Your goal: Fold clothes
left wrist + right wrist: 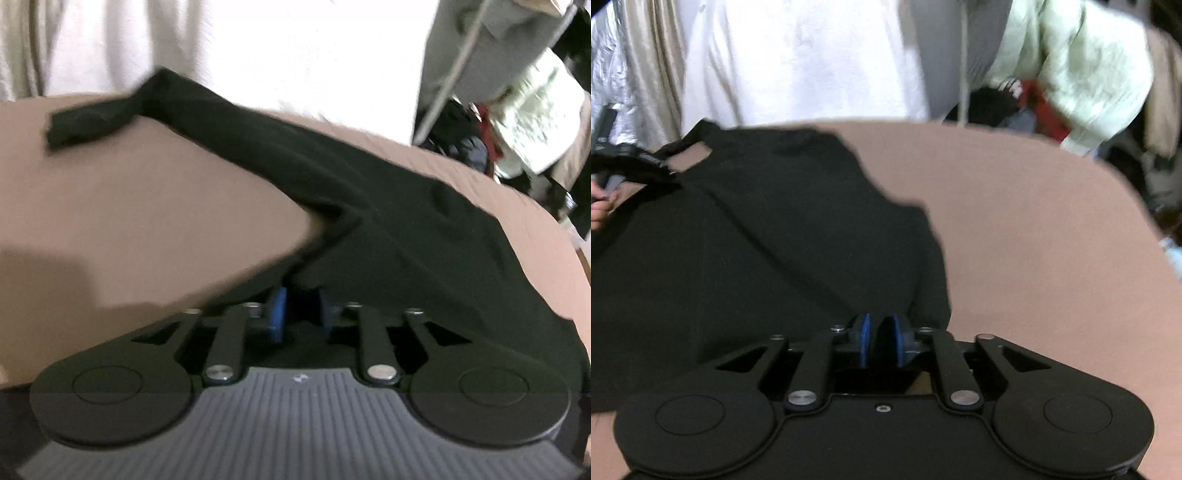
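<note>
Right wrist view: my right gripper point(881, 341) and left gripper point(300, 310) each pinch a hem corner of the black T-shirt point(768, 236) spread across the tan bedsheet point(1034, 240); even tension should keep the fold square.

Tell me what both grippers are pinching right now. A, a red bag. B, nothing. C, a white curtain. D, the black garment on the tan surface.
D: the left gripper and the right gripper each have blue pads closed on the black garment lying on the tan surface.
</note>
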A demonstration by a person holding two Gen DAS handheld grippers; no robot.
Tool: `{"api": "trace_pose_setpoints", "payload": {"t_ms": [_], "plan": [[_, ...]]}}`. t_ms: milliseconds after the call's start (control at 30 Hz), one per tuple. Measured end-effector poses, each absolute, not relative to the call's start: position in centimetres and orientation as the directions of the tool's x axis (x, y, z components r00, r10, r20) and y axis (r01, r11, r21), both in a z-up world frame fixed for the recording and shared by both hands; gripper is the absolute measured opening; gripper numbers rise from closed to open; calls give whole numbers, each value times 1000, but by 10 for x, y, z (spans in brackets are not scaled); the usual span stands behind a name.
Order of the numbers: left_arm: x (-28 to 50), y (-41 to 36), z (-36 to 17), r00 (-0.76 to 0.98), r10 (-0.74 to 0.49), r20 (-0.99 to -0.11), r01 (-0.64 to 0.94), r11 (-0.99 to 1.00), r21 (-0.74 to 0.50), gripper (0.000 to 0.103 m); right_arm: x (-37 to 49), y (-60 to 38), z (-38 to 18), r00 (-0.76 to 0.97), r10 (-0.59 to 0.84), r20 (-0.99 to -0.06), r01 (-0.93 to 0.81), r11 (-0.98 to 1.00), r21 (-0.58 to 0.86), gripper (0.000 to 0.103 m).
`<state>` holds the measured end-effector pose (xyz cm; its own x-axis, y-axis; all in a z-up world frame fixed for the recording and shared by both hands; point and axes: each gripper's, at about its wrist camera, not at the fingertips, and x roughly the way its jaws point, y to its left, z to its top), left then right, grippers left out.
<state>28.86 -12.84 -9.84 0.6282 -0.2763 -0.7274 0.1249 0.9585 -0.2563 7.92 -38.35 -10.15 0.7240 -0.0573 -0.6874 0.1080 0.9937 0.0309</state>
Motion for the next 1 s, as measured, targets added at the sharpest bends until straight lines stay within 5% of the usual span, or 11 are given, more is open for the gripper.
{"api": "trace_pose_setpoints", "payload": {"t_ms": [33,167,333,533,700,800,867,933,1000], "plan": [[287,-127,-94,635,-276,-722,129,959,-253,51,78,-375,-93,751,-61,-657,100,995,22,28],[280,-120,-79,660,-274,-700,143,960,-241,52,86,-333,-76,803,18,-595,-17,1000,7,56],[280,-129,-67,631,-380,-677,223,924,-311,49,128,-280,-86,754,199,-626,-234,972,27,57],[311,-188,-95,453,-481,-750,353,870,-344,39,158,-257,-112,659,275,-701,-324,944,65,58],[328,-213,-108,534,-314,-785,376,920,-112,38,156,-259,-121,577,306,-757,-358,928,102,61],[343,-203,-100,612,-236,-755,329,944,-29,18,155,-260,-126,526,322,-787,-376,918,125,63],[351,-180,-85,705,-144,-694,228,973,30,25,155,-261,-129,490,333,-806,-387,911,141,64],[365,-148,-72,772,-53,-634,122,990,67,58,151,-263,-129,470,339,-815,-396,906,149,66],[382,-109,-65,780,8,-625,36,998,58,63,145,-267,-123,466,348,-814,-404,902,154,66]]}}
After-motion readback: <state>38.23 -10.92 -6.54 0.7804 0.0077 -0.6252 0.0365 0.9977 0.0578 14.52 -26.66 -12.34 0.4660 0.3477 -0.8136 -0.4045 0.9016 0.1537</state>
